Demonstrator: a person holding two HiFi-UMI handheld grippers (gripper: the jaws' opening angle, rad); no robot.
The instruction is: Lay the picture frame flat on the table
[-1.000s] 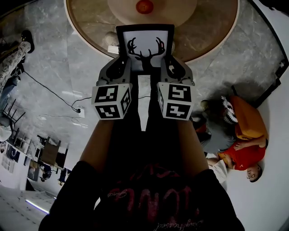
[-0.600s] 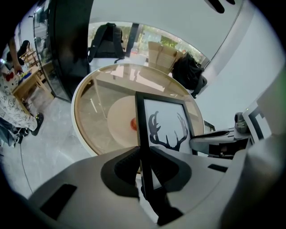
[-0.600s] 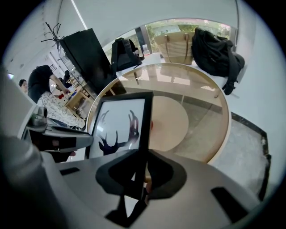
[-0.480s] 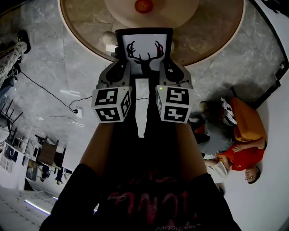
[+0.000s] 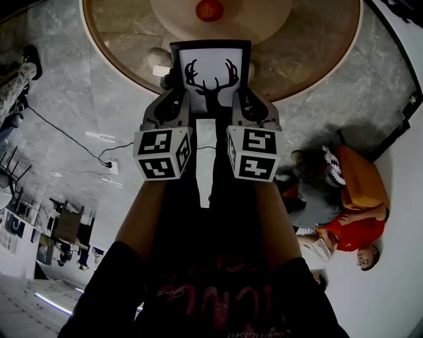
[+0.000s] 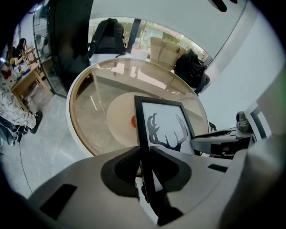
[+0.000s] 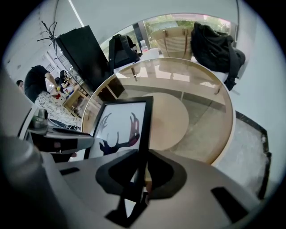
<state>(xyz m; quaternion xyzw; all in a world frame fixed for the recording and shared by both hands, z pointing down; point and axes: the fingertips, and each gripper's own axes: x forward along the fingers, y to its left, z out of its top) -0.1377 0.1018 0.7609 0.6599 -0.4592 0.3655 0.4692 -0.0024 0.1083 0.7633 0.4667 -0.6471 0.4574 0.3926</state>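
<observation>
A black picture frame [image 5: 210,69] with a white print of a deer's antlered head is held over the near edge of the round glass table [image 5: 310,46]. My left gripper [image 5: 177,99] is shut on the frame's left edge [image 6: 144,147]. My right gripper [image 5: 246,99] is shut on its right edge [image 7: 142,138]. The frame [image 6: 163,125] rises between both pairs of jaws, its picture side facing me. Its lower part is hidden behind the grippers.
A pale round disc [image 5: 221,13] with a small red object [image 5: 209,9] lies at the table's centre. A small white thing [image 5: 158,64] sits left of the frame. A person in orange and red [image 5: 353,198] sits on the floor at right. Cables [image 5: 86,142] run across the floor at left.
Both grippers and the frame have shifted slightly farther over the table. The grip on both edges is unchanged.
</observation>
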